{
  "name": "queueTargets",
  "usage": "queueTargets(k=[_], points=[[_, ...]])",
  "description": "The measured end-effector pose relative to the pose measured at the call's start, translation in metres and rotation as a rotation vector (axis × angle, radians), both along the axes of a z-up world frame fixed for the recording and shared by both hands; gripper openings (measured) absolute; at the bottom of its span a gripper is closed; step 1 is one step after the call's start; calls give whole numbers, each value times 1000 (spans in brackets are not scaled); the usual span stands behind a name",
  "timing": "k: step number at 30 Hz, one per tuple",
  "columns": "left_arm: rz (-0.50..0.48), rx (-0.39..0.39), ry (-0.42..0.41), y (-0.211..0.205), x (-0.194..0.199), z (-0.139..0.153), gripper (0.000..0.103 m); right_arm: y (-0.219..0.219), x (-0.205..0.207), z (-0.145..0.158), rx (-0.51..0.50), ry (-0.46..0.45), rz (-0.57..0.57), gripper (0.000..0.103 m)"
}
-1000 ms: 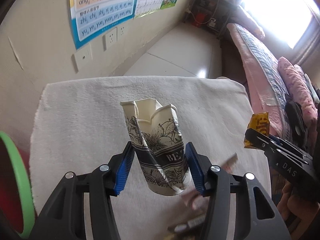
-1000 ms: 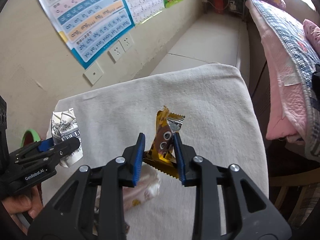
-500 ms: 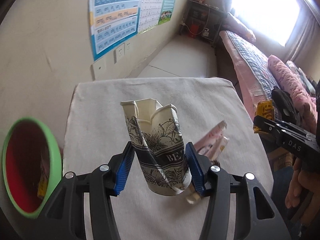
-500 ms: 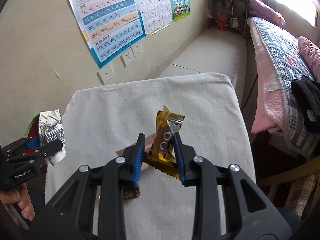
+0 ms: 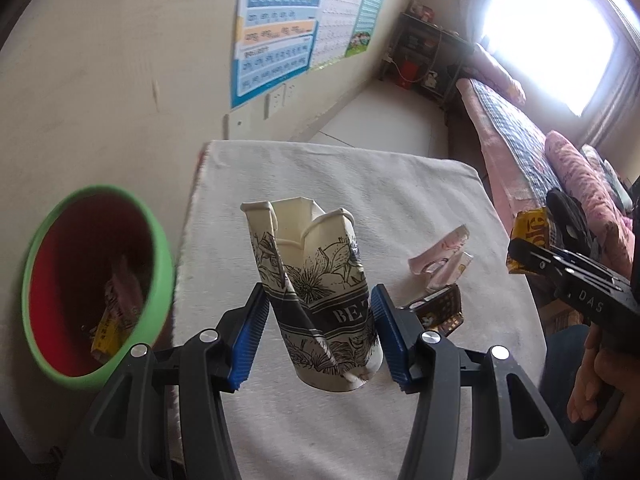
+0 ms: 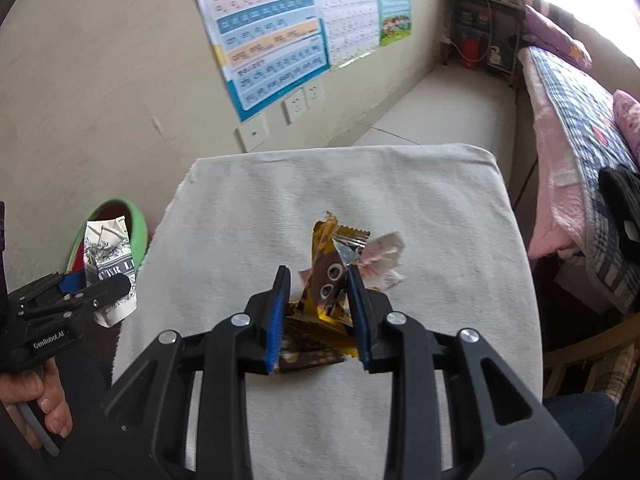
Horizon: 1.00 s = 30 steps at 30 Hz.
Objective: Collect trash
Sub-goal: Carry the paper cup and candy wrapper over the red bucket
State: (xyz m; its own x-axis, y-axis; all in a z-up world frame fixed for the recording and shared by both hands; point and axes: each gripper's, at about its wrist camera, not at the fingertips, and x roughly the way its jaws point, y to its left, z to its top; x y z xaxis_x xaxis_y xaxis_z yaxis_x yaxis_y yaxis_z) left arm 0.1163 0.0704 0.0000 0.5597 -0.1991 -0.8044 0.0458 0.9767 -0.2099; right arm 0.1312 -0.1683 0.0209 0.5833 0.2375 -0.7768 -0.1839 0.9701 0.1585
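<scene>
Left gripper clamped on crushed paper cup, frame centre, blue pads against both cup sides; green-rimmed bin at left edge. Right gripper clamped on gold snack wrapper, centre frame, above white cloth.

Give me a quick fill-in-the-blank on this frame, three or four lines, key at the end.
1. The left tool is shut on a crushed paper ____.
2. The right tool grips a brown-and-gold snack ____.
3. The bin with the red inside has a ____ rim.
4. A pink wrapper lies on the white ____.

Key: cup; wrapper; green; cloth
</scene>
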Motion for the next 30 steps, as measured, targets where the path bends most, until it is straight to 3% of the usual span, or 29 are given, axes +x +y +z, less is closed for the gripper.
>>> queueTargets(k=[9, 30], points=[[54, -21, -17, 37, -11, 7, 50, 52, -4, 7, -11, -16, 88, 29], [291, -31, -4, 169, -31, 3, 51, 198, 10, 13, 8, -22, 327, 29]])
